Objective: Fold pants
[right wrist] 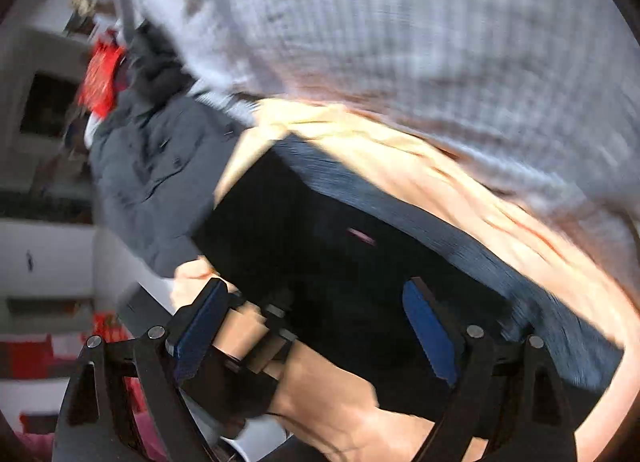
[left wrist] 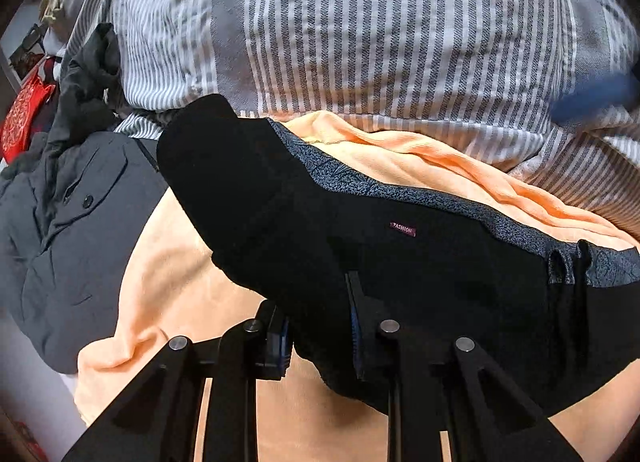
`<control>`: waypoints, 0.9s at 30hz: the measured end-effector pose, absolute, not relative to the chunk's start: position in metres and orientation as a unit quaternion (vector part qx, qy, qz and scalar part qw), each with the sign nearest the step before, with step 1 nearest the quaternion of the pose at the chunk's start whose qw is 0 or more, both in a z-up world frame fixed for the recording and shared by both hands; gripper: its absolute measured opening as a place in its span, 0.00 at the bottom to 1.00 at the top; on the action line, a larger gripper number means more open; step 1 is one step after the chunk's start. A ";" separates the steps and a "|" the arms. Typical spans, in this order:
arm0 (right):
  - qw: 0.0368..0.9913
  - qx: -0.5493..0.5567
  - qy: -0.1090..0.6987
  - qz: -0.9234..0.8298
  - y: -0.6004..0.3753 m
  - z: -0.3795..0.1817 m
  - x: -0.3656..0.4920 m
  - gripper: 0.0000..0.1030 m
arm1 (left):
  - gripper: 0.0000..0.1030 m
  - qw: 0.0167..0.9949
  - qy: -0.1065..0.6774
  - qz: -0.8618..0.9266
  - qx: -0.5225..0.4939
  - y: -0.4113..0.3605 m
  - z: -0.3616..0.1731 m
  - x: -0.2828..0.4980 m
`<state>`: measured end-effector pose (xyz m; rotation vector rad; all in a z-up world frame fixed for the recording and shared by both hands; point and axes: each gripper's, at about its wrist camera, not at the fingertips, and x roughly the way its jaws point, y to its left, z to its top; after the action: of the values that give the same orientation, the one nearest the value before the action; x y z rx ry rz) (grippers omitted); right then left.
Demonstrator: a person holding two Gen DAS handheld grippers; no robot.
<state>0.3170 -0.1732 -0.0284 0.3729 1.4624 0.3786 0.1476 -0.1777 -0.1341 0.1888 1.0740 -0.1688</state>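
Observation:
The black pants (left wrist: pixel 304 221) with a grey patterned waistband (left wrist: pixel 460 205) and a small "FASHION" label lie folded on an orange sheet (left wrist: pixel 172 282). My left gripper (left wrist: pixel 320 322) is shut on the near edge of the pants, cloth pinched between its fingers. In the blurred right wrist view the same pants (right wrist: pixel 320 229) lie ahead, and my right gripper (right wrist: pixel 316 322) is open and empty above their near edge, blue pads (right wrist: pixel 428 326) wide apart. The left gripper and the hand holding it (right wrist: pixel 248 326) show between the right fingers.
A grey-and-white striped duvet (left wrist: pixel 360 29) bulges behind the pants. A dark grey jacket (left wrist: pixel 68 221) lies at the left on the bed. Red items (left wrist: pixel 24 113) and clutter sit at the far left. A blurred blue shape (left wrist: pixel 596 97) is at the right edge.

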 end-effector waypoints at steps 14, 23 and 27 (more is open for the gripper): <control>0.571 -0.036 0.781 0.252 -0.020 -0.091 0.375 0.83 | 0.23 0.857 0.491 -0.089 0.125 -0.186 -0.127 0.136; 0.646 0.075 0.720 0.242 -0.096 -0.067 0.350 0.17 | 0.23 0.863 0.466 -0.137 0.139 -0.205 -0.101 0.121; 0.673 0.163 0.679 0.243 -0.150 -0.041 0.321 0.17 | 0.23 0.866 0.445 -0.173 0.150 -0.228 -0.076 0.106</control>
<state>0.3210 -0.1500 -0.0407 0.3666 1.5289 0.5462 0.1057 -0.2281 -0.0760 0.3149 0.9317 -0.3629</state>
